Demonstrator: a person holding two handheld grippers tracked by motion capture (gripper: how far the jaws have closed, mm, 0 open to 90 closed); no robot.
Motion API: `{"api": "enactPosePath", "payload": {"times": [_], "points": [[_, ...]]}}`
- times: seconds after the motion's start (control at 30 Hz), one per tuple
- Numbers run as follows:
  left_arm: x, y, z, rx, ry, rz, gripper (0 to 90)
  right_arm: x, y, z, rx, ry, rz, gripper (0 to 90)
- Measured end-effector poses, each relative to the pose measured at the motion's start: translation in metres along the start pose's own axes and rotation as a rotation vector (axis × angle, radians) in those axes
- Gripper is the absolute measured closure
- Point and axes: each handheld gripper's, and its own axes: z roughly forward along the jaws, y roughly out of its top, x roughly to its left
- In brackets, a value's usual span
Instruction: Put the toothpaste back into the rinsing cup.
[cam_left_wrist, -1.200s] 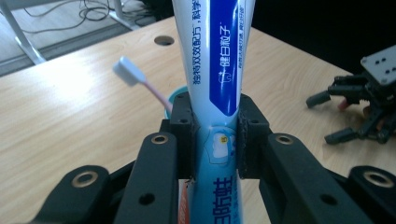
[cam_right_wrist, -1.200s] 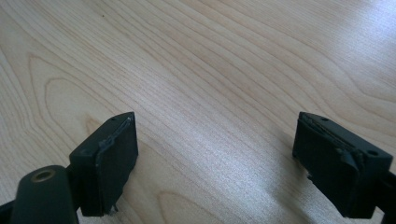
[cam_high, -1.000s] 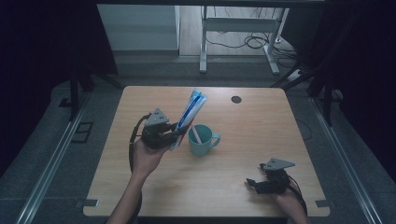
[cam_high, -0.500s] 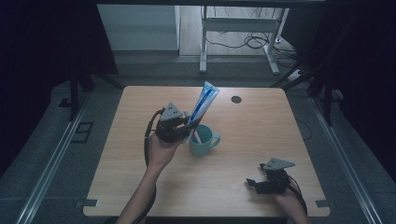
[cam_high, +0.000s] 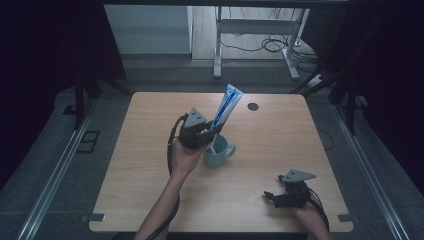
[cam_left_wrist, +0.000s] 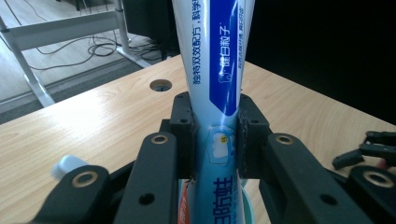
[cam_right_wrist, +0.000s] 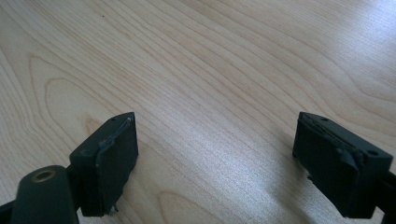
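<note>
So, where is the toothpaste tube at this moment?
In the high view the toothpaste tube is near the table's middle, clamped in the left gripper, its lower end in the green mug.

The left gripper (cam_high: 206, 134) is raised at mid-table on a forearm reaching up from six o'clock toward twelve, jaws pointing to about one o'clock and clamped. The right gripper (cam_high: 272, 196) rests low at about four o'clock, pointing toward nine, its jaws spread wide apart.

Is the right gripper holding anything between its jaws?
No, the right gripper stands open over the bare wooden table, with nothing between its jaws.
</note>
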Motion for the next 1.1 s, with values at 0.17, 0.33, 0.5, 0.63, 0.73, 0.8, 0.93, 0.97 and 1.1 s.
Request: {"api": "enactPosePath", "payload": {"times": [0.17,0.33,0.5,0.63,0.73,0.8,0.93,0.97,1.1], "points": [[0.002,-0.009,0.009,0.002,0.014,-0.008,72.8,0.0,0.0,0.0,0.0,0.0,-0.001,14.2],[0.004,-0.019,0.013,-0.002,0.023,-0.025,72.7,0.0,0.0,0.0,-0.001,0.001,0.0,14.2],[0.005,-0.025,0.017,0.0,0.027,-0.034,72.6,0.0,0.0,0.0,-0.001,0.001,0.002,14.2],[0.003,-0.031,0.02,0.003,0.035,-0.032,72.5,0.0,0.0,0.0,-0.001,0.001,0.001,14.2],[0.002,-0.035,0.022,0.012,0.041,-0.029,72.3,0.0,0.0,0.0,-0.001,0.001,0.002,14.2],[0.002,-0.04,0.025,0.018,0.043,-0.032,72.3,0.0,0.0,0.0,-0.001,0.001,0.001,14.2],[0.001,-0.045,0.029,0.028,0.046,-0.038,72.1,0.0,0.0,0.0,-0.001,0.001,0.001,14.2],[0.001,-0.046,0.03,0.031,0.048,-0.037,72.1,0.0,0.0,0.0,-0.001,0.001,0.002,14.2],[-0.001,-0.051,0.034,0.05,0.051,-0.035,71.8,0.0,0.0,0.0,-0.001,0.001,0.003,14.2]]}}
